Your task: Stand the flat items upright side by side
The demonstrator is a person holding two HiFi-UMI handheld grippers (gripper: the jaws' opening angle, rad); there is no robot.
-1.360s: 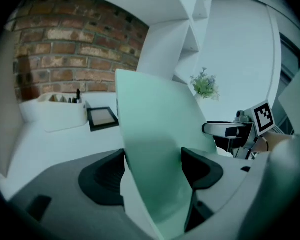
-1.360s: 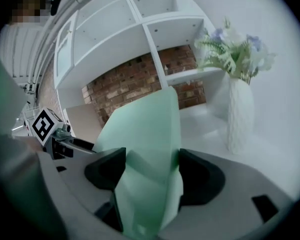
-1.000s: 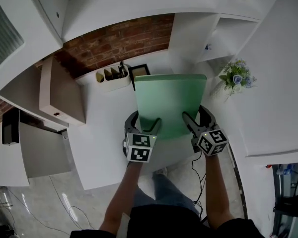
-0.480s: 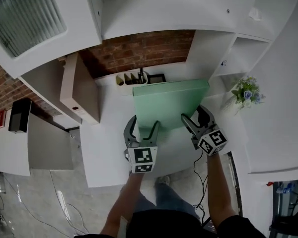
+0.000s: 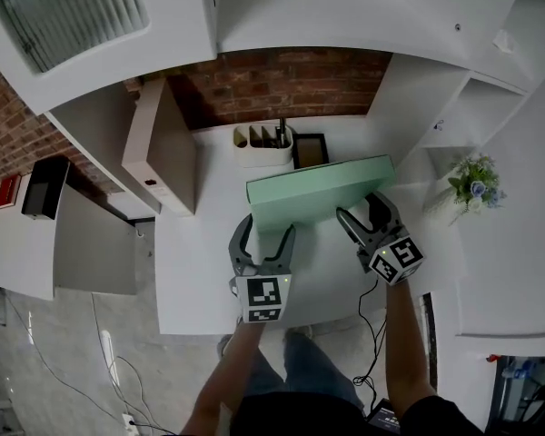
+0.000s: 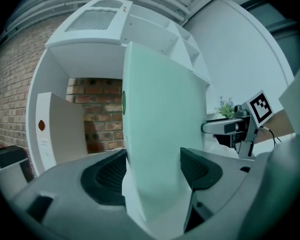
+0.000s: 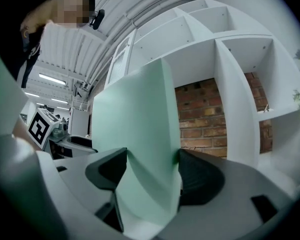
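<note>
White shelving with a brick back wall surrounds the white table [image 5: 191,271]. The left hand-held gripper [image 5: 265,230] and the right hand-held gripper [image 5: 361,212] both grasp the green flat item [image 5: 318,193] by its near, lower edge. In each gripper view the pads sit against its two faces with the jaws spread wide. The item stands almost upright on its long edge, just in front of the pen holder [image 5: 263,145] on the person's side.

It looks stiff and thick, probably light, with smooth faces that could slide between the pads. Gripping low, one hold toward each end, should stop so broad a piece from swinging.

A beige flat item [image 5: 159,148] stands upright to the left of the pen holder, and a black frame [image 5: 310,150] sits just beside it on the right. A small plant [image 5: 475,189] is well off to the right.

Only the head view shows the pen holder and frame, which the green face hides from both gripper views. The left gripper view alone shows a round dark-green mark on the item's narrow edge and an orange dot on the beige one. The right gripper view looks up into empty shelf compartments.
</note>
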